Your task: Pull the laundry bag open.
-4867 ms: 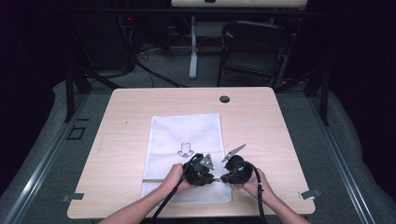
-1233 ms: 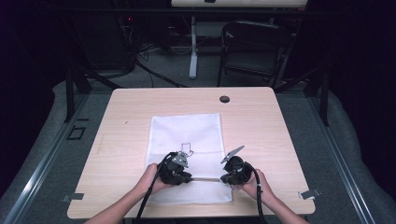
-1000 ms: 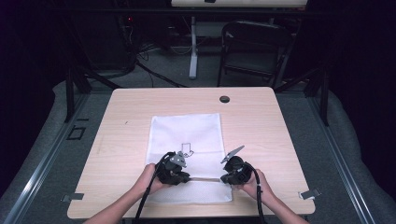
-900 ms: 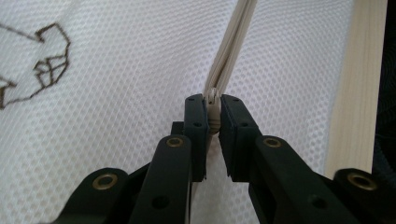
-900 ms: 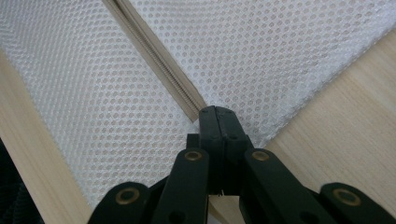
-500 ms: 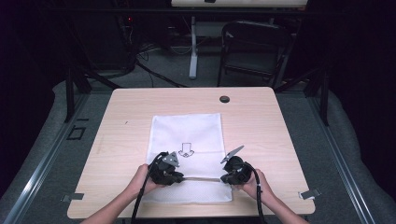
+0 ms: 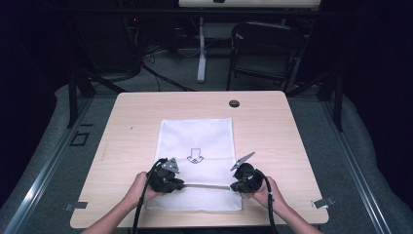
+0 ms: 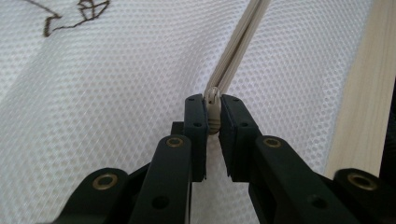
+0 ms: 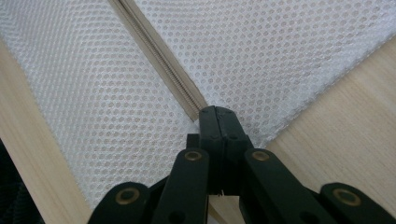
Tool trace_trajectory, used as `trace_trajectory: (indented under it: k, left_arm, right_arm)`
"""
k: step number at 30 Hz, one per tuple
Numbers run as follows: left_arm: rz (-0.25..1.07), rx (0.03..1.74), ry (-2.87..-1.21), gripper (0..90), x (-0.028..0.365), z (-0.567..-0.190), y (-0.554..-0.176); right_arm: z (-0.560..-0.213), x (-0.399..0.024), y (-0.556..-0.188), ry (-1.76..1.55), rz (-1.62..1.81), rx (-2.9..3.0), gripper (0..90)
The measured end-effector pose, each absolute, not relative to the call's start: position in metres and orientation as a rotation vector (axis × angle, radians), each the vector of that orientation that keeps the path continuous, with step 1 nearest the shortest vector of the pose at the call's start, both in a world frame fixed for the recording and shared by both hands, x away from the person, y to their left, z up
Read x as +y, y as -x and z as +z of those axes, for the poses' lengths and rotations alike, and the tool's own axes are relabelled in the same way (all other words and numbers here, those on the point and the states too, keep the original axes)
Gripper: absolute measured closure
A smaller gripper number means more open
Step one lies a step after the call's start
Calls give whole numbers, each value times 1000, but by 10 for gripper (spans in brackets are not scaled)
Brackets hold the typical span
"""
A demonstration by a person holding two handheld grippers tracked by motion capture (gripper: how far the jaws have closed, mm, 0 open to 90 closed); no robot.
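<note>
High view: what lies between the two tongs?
A beige zipper line across the white mesh bag runs from left tongs to right tongs.

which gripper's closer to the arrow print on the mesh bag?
Left. The left gripper sits just below and left of the arrow print, clamped on the zipper pull. The right gripper is farther, below-right, pinching the bag at the zipper's end.

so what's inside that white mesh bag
Nothing shows through the white mesh bag: it lies flat on the wooden table, with wood tone visible through the holes. The stretch under the left gripper and right gripper is covered.
</note>
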State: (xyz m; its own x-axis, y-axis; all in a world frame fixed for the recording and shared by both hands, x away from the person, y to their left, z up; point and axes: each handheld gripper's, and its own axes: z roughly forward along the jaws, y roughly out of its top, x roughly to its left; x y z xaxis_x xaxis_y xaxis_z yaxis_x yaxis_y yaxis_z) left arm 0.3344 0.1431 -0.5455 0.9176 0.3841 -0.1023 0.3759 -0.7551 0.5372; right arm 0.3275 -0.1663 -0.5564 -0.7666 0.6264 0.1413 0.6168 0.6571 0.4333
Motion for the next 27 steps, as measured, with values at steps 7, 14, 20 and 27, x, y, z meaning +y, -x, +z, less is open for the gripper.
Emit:
trace_trajectory:
  k: [7, 14, 20, 27]
  left_arm:
    - [24, 546, -2499, 817, 148, -544, -332]
    - [11, 556, -2497, 818, 148, -545, -332]
    - [0, 564, -2497, 817, 149, -546, -332]
    - [6, 556, -2509, 818, 149, -546, -332]
  right_arm:
    - [-556, -166, -327, -1064, 728, 2840, 900]
    - [-556, -167, -328, -1060, 730, 2846, 900]
    - [-557, -168, -329, -1065, 741, 2849, 900]
    - [-557, -168, -329, -1060, 743, 2849, 900]
